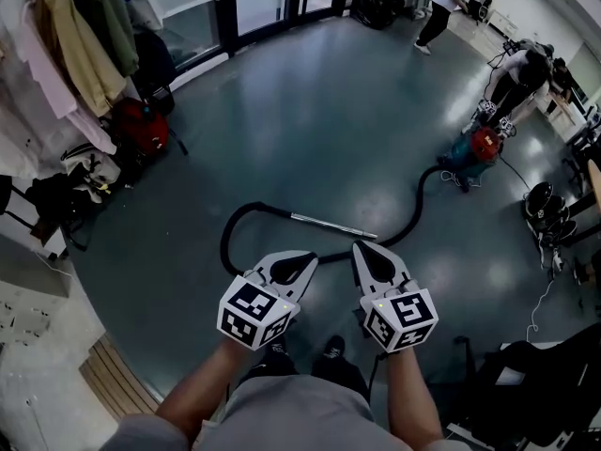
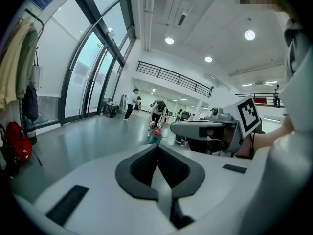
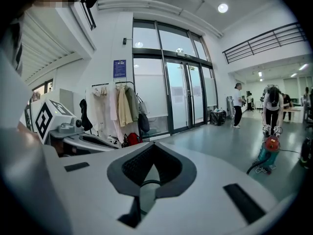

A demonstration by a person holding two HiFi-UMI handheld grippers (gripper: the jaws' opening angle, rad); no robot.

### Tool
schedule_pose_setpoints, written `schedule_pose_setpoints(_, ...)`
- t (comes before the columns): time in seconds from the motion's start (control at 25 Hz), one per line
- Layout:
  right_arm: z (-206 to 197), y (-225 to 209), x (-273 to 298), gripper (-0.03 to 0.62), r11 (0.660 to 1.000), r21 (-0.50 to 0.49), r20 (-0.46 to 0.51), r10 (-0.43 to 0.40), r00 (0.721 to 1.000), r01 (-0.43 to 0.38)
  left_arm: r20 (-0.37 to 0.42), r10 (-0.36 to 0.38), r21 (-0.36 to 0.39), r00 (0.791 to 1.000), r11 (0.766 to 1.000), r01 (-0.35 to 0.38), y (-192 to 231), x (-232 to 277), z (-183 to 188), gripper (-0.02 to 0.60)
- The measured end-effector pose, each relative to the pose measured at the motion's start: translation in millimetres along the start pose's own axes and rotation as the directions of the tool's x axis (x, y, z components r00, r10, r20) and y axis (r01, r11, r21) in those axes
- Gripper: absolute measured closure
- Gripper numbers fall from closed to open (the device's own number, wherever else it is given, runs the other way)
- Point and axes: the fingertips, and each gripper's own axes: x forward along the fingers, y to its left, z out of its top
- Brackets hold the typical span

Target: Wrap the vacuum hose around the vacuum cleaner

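Hose: vacuum hose (image 1: 414,212) laid curving on floor (image 1: 310,111) from vacuum cleaner (image 1: 474,148) | left gripper (image 1: 307,258): jaws pressed together, nothing held | right gripper (image 1: 362,248): likewise

The person is holding both bare forearms out ahead of the body, a tool in each hand. The left tool (image 1: 308,259) is pointing forward and slightly downward, with its jaws pressing flat together and nothing between them. The right tool (image 1: 364,250) is sitting just beside it, nearly parallel, with its jaws also meeting, empty. The two tips are angling a little toward each other without touching. The left cube (image 1: 255,313) and the right cube (image 1: 401,319) are facing upward behind the jaws. The left forearm (image 1: 202,393) and the right forearm (image 1: 410,404) are running straight back from the tools.
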Motion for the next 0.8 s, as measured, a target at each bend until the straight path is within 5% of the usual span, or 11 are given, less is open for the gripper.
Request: schedule_pose_setpoints(0.8,27,-174,65,0.592,0.978,-0.007,0.025,0.210,0.977,-0.210,-0.011,0.193,0.004,0.981,0.981,-0.193,25,163,59,0.575)
